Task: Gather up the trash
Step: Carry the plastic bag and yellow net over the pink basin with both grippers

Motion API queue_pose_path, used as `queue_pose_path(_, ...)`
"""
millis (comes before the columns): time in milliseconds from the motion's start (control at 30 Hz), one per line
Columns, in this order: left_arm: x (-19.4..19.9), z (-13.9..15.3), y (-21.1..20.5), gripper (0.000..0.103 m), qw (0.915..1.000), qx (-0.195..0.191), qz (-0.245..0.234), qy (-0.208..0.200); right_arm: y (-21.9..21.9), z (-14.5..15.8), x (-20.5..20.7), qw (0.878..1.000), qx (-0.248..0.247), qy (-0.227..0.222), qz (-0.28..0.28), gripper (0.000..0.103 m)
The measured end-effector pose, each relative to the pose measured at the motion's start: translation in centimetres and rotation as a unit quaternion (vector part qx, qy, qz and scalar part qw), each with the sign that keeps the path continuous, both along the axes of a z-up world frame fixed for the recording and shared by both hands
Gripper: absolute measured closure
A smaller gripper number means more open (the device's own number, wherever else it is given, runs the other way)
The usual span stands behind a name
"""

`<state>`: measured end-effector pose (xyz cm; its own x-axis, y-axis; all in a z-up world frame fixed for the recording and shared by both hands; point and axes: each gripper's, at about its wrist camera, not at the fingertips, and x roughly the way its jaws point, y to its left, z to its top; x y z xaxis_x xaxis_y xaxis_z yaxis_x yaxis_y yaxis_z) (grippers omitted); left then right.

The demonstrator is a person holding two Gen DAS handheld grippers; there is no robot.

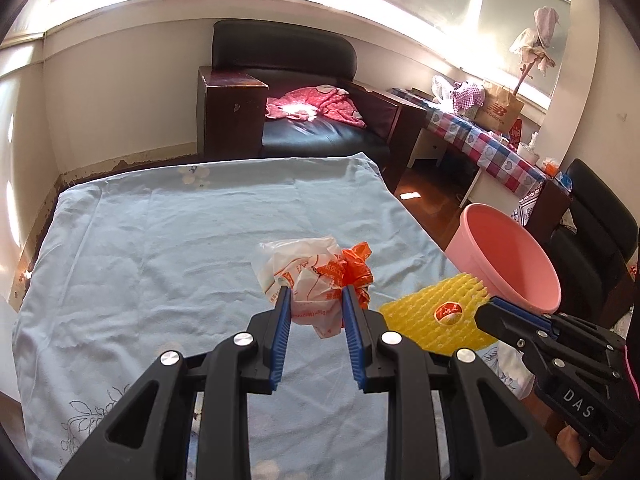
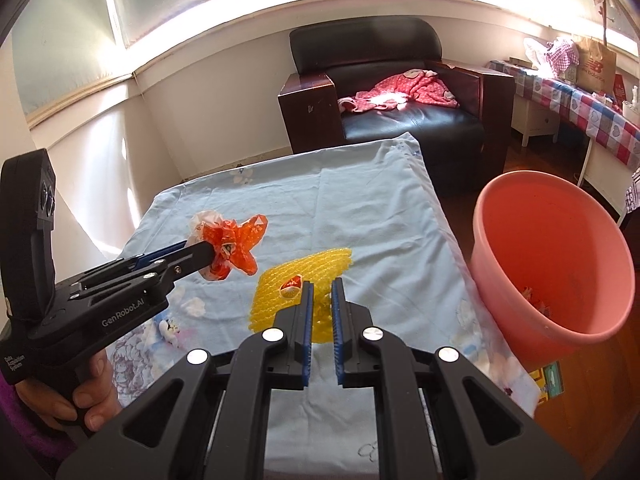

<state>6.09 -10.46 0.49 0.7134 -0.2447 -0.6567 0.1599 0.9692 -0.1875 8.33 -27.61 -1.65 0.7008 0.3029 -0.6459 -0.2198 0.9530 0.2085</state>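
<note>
Now the left hand-held gripper (image 1: 316, 300) clamps the crumpled plastic bag (image 1: 308, 276); the right hand-held gripper (image 2: 320, 296) pinches the yellow foam net (image 2: 296, 292) near the desk's (image 2: 360, 208) right edge.

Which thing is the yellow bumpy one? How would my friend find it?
Find the table with the blue cloth. Near the edge beside the pink bucket lies a flat yellow foam net, with the right claw on it. Unlike the crumpled orange-and-white bag, it's bumpy with a red sticker.
</note>
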Motion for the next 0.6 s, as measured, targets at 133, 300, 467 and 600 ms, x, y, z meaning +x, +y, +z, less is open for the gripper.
queue_pose_path(133, -0.8, 0.0, -1.1, 0.078, 1.0000, 0.005, -0.006, -0.001, -0.5, 0.2, -1.2, 1.000, -0.007, -0.009, -0.002, 0.094)
queue_pose_path(300, -1.7, 0.1, -2.8, 0.078, 0.9997, 0.013, -0.019, -0.003, -1.7, 0.7, -2.6, 1.000, -0.011, -0.023, -0.010, 0.094)
queue_pose_path(467, -2.3, 0.5, -4.7, 0.078, 0.9992, 0.017, -0.035, -0.013, -3.0, 1.2, -3.7, 0.999, -0.014, -0.032, -0.023, 0.094)
queue_pose_path(600, -2.8, 0.7, -6.1, 0.078, 0.9987, 0.014, -0.047, -0.017, -4.0, 1.4, -4.4, 0.999, -0.017, -0.035, -0.032, 0.094)
